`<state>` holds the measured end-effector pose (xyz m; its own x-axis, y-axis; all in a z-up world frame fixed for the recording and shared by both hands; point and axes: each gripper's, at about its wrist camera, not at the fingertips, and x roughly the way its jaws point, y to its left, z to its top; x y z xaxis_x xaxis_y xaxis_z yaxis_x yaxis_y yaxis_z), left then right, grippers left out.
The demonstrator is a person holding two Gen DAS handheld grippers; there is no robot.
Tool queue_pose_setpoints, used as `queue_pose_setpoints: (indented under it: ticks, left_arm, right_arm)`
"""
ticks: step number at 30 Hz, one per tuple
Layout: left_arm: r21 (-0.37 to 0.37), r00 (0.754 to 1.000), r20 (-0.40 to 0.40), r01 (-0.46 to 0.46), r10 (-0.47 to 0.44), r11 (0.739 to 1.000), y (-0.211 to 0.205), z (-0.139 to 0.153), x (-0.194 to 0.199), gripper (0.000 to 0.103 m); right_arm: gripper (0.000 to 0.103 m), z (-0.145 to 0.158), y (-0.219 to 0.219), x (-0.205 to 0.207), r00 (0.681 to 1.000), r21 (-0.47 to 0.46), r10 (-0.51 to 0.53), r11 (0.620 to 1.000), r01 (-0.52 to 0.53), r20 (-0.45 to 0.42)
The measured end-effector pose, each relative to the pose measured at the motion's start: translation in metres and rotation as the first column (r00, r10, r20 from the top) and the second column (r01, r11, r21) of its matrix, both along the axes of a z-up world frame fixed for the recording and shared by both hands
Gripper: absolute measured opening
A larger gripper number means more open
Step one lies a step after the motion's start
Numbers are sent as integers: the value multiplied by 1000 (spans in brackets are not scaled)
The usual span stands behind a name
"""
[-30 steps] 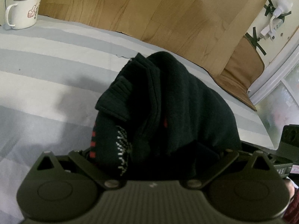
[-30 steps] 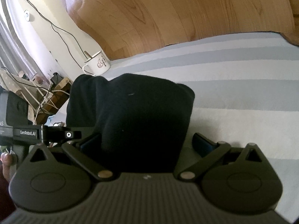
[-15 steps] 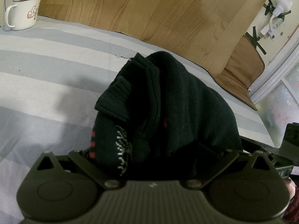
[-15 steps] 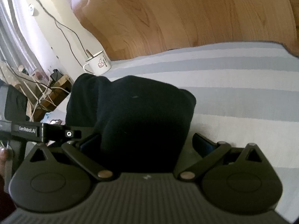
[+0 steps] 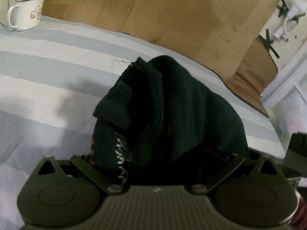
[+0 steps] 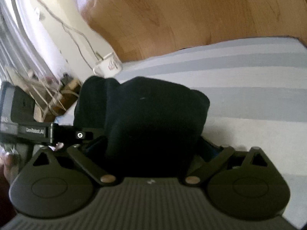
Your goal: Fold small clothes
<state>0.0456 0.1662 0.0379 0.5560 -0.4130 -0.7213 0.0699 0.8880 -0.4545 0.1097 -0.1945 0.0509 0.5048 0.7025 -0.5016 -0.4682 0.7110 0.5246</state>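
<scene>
A small dark knitted garment [image 5: 172, 105] with a red and white pattern at its lower left lies bunched on the striped bed sheet [image 5: 48, 72]. It fills the jaws of my left gripper [image 5: 163, 159], which is shut on it; the fingertips are hidden under the cloth. In the right wrist view the same dark garment [image 6: 153, 115] fills my right gripper [image 6: 151, 149], which is shut on its other side. The left gripper's body [image 6: 25, 122] shows at the left of that view.
A white enamel mug [image 5: 26, 12] with a spoon stands at the sheet's far corner; it also shows in the right wrist view [image 6: 109, 65]. Wooden floor [image 5: 153, 9] lies beyond the bed. Cables and a rack [image 6: 38, 80] stand by the wall.
The right gripper has swung and lifted slightly with the garment, so the mug and wall shifted right in its view. The left view is almost unchanged.
</scene>
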Motion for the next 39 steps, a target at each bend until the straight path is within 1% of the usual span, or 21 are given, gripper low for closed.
queue_pose_setpoints:
  ticks: [1, 2, 3, 5, 6, 9, 11, 12, 16, 19, 22, 24, 25, 26, 27, 28, 30, 32, 33, 35, 39]
  left_arm:
    - [-21, 1000, 1, 0, 0, 1000, -2, 0, 2, 94]
    - [-39, 1000, 3, -4, 4, 999, -4, 2, 4, 92]
    - [-41, 1000, 12, -9, 10, 999, -7, 3, 5, 92]
    - [-21, 999, 44, -3, 4, 1000, -15, 10, 13, 92]
    - [-19, 998, 61, 3, -2, 1000, -18, 13, 18, 91]
    - [-46, 995, 98, 13, -8, 999, -30, 24, 42, 90]
    - [-43, 991, 130, 25, -19, 999, -41, 30, 63, 90]
    - [-41, 990, 137, 28, -22, 999, -49, 30, 75, 90]
    - [-30, 990, 134, 40, -36, 999, -82, 25, 132, 90]
    - [-22, 991, 129, 42, -38, 999, -107, 13, 175, 90]
    - [1, 996, 90, 24, -24, 1000, -128, -7, 205, 94]
    - [20, 998, 68, 11, -12, 1000, -137, -22, 218, 103]
    - [8, 997, 73, 10, -11, 1000, -138, -28, 219, 103]
    - [-12, 996, 89, 14, -12, 1000, -137, -31, 218, 103]
    - [-11, 994, 105, 17, -15, 1000, -137, -32, 216, 103]
    - [-9, 993, 120, 22, -21, 1000, -137, -33, 214, 103]
    - [-8, 992, 125, 16, -15, 1000, -135, -33, 209, 103]
    - [-6, 994, 112, -1, 2, 1000, -132, -30, 204, 103]
    - [6, 994, 107, -14, 13, 1000, -129, -27, 196, 103]
    - [49, 991, 126, -46, 40, 998, -126, -18, 179, 103]
    - [172, 978, 195, -101, 67, 980, -121, -5, 130, 103]
  right_arm:
    - [87, 2, -3, 0, 1000, 14, -6, 1000, 6, 0]
    - [80, 5, -6, 0, 1000, 20, -6, 1000, 6, 8]
    - [76, 7, -8, -1, 1000, 22, -7, 1000, 7, 24]
    - [72, 15, -12, 2, 997, 23, -24, 999, 22, 72]
    - [72, 18, -15, 4, 995, 24, -35, 999, 33, 97]
    - [71, 32, -23, 18, 981, 21, -76, 997, 74, 180]
    - [71, 40, -28, 32, 965, -11, -99, 994, 105, 242]
    - [71, 42, -31, 42, 960, -23, -113, 992, 123, 255]
    - [71, 41, -55, 91, 951, -42, -174, 981, 191, 255]
    - [71, 32, -72, 128, 948, -63, -212, 970, 233, 238]
    - [71, 12, -85, 160, 956, -65, -243, 964, 257, 166]
    - [77, -6, -100, 170, 952, 2, -291, 956, 292, 95]
    - [78, -5, -103, 172, 951, 10, -301, 954, 301, 67]
    - [78, -2, -102, 170, 952, -11, -292, 956, 294, 90]
    - [84, -2, -98, 167, 950, -42, -279, 957, 287, 141]
    - [87, -1, -95, 164, 943, -68, -284, 952, 299, 171]
    - [87, 0, -91, 159, 940, -95, -268, 952, 292, 211]
    - [88, 1, -90, 155, 934, -105, -271, 948, 302, 233]
    - [89, 3, -91, 154, 929, -109, -282, 943, 315, 241]
    - [89, 5, -93, 142, 920, -125, -301, 932, 339, 251]
    - [89, 14, -91, 124, 907, -156, -332, 912, 378, 259]
